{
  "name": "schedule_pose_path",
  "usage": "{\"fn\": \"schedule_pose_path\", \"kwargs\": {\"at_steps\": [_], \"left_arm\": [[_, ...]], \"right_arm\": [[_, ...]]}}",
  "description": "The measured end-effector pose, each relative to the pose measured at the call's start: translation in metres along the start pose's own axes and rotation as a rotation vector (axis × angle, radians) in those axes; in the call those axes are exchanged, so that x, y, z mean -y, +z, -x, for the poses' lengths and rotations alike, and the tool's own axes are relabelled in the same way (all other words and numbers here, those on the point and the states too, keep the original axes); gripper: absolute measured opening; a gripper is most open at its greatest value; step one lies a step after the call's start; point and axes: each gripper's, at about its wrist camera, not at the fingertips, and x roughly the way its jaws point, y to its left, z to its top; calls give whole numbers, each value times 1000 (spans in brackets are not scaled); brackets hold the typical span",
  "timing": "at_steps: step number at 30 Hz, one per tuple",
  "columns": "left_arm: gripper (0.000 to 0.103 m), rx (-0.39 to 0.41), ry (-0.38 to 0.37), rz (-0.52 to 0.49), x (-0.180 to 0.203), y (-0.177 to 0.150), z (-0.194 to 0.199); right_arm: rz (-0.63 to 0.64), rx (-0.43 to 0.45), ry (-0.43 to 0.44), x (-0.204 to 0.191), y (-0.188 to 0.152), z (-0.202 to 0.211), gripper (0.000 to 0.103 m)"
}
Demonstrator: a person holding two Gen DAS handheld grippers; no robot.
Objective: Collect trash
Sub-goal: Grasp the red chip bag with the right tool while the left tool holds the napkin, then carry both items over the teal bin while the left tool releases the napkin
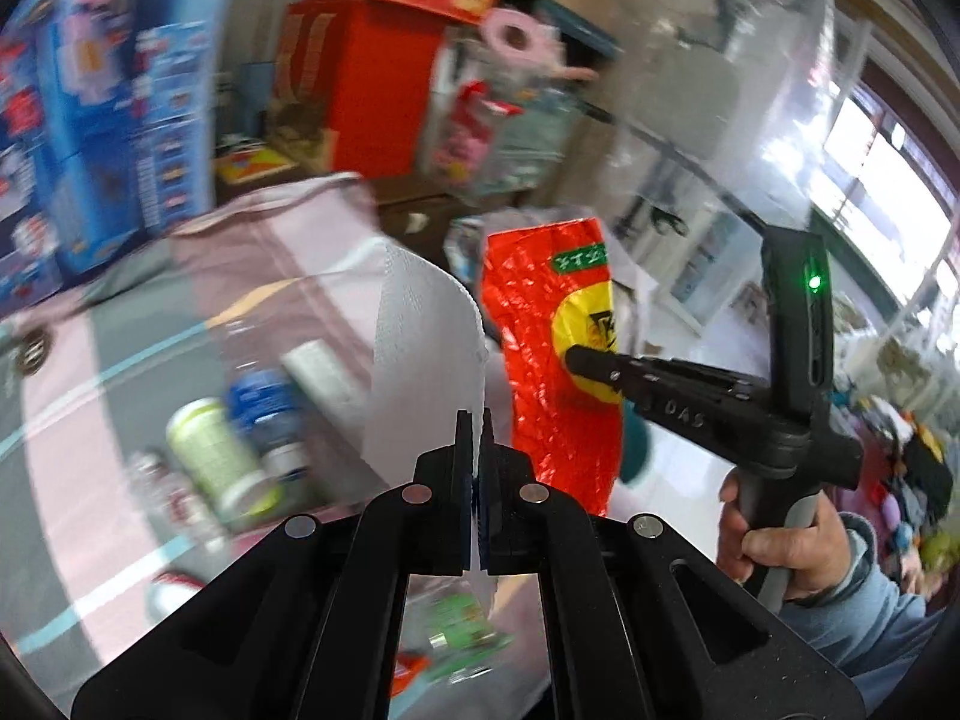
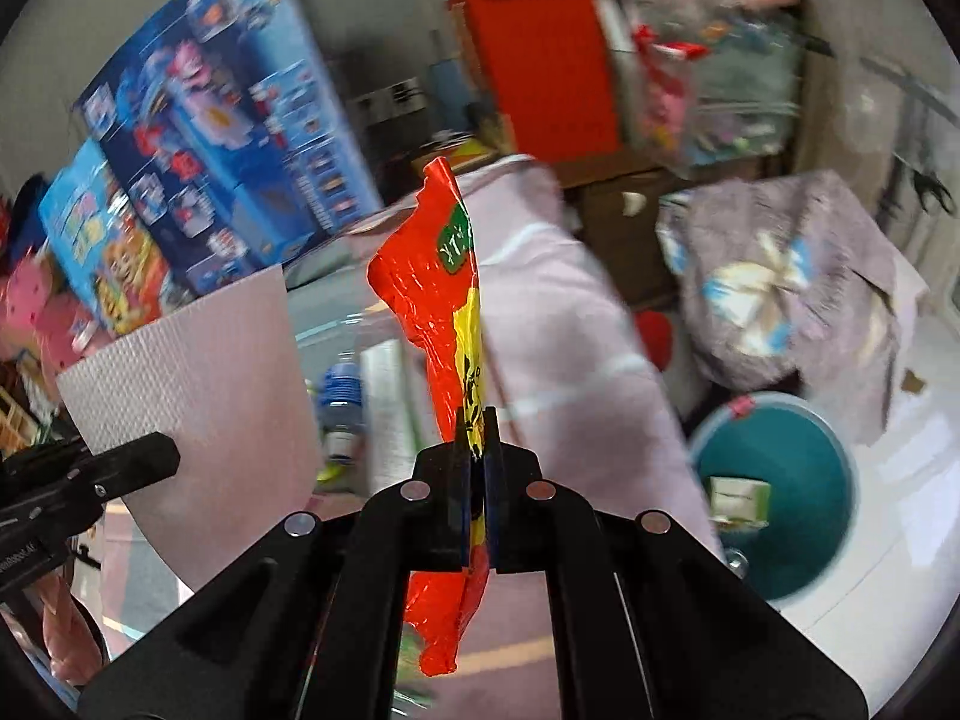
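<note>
My left gripper is shut on a white paper towel sheet, which stands up from the jaws; the same paper towel sheet shows at the left of the right wrist view. My right gripper is shut on a crinkled red and yellow snack wrapper, held off the table. In the left wrist view the wrapper hangs from the right gripper, with a hand on its handle. A teal bin stands on the floor at lower right, with a small carton inside.
On the pink and grey table lie a green can, a blue-labelled bottle and other blurred litter. Blue toy boxes and red boxes stand behind. A bundled grey cloth lies beyond the bin.
</note>
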Motion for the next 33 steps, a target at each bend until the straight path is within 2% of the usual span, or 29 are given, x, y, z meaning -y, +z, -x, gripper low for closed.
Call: {"fn": "schedule_pose_path", "kwargs": {"at_steps": [8, 14, 22, 26, 33], "left_arm": [[2, -121, -76, -147, 98, 22, -87], [2, -211, -109, -197, 143, 22, -150], [2, -313, -141, -196, 172, 25, -228], [2, -348, -135, -187, 172, 24, -259], [6, -438, -56, -148, 157, 13, -308]], "right_arm": [[-209, 41, -87, 128, -24, 31, 3], [-320, 27, -151, 201, -40, 38, 3], [-384, 1, -207, 253, -42, 31, 4], [-413, -25, -222, 271, -47, 18, 4], [-426, -78, -227, 282, -50, -8, 4]]}}
